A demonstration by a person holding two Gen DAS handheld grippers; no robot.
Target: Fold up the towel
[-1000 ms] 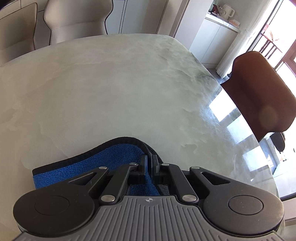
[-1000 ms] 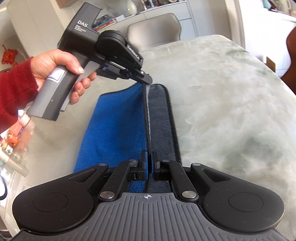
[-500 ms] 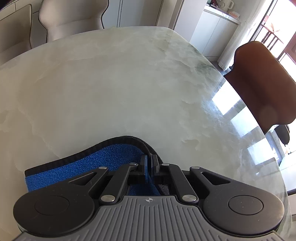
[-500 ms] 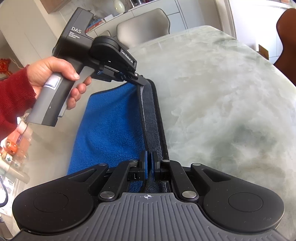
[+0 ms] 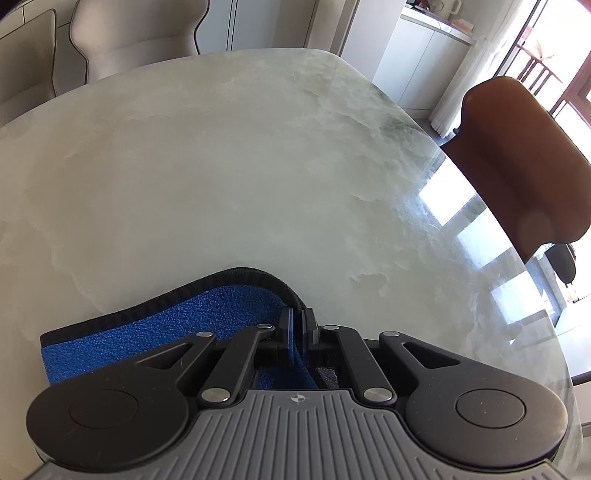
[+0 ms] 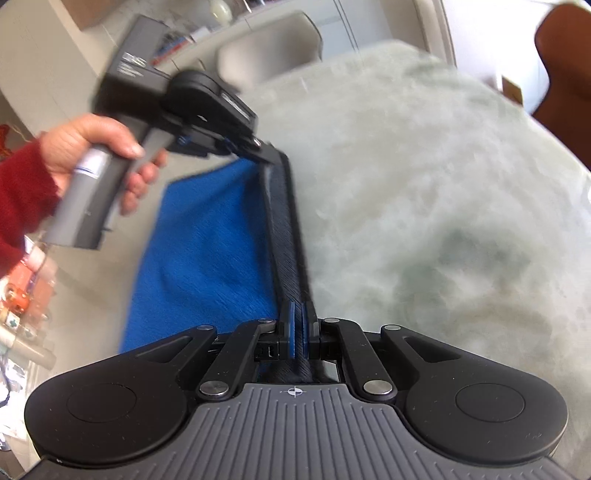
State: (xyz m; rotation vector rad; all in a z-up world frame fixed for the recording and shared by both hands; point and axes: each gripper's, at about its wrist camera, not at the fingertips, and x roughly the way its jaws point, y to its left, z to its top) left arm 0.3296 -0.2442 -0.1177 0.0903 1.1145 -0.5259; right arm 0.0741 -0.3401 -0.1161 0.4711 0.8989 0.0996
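Observation:
A blue towel [image 6: 207, 251] with a dark grey underside and black edging lies on the pale marble table [image 5: 229, 166]. My right gripper [image 6: 298, 314] is shut on the near end of its raised edge [image 6: 286, 229]. My left gripper [image 6: 271, 157], held by a hand in a red sleeve, is shut on the far end of the same edge. In the left wrist view my left gripper [image 5: 298, 321] pinches the black-bound corner, with blue towel [image 5: 177, 332] spreading left. The edge is stretched taut between both grippers and lifted off the table.
A brown chair [image 5: 524, 158] stands at the table's right side. Pale chairs [image 5: 136, 33] stand at the far side. White cabinets [image 5: 417, 51] line the wall. Small cluttered items [image 6: 22, 317] sit at the left in the right wrist view.
Both grippers have lifted the towel's edge and carried it leftward over the blue part; less grey underside shows. The right wrist view is now motion-blurred.

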